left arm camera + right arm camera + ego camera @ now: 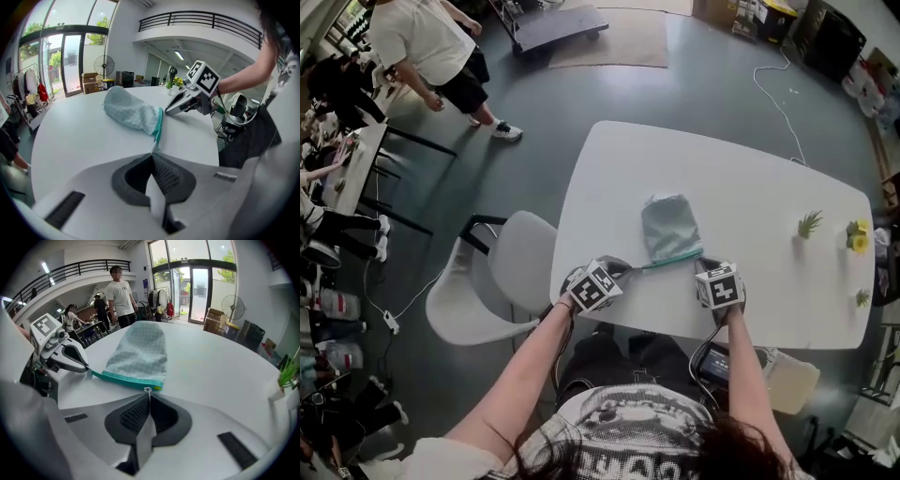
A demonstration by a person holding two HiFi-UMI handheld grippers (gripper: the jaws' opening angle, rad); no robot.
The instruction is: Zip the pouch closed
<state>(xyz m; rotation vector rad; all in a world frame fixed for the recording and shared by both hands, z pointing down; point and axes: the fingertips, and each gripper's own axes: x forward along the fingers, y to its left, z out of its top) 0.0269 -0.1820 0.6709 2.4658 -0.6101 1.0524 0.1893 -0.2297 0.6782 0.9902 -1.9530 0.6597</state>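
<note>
A pale green pouch with a teal zipper edge lies on the white table, its zipper edge facing me. My left gripper is shut on the tab at the zipper's left end. At the zipper's right end my right gripper is shut on the small metal zipper pull. In the left gripper view the pouch stretches away toward the right gripper. The right gripper view shows the pouch and the left gripper pinching the teal tape.
Three small potted plants stand near the table's right edge. A white chair sits off the table's left side. A person stands on the floor at the far left.
</note>
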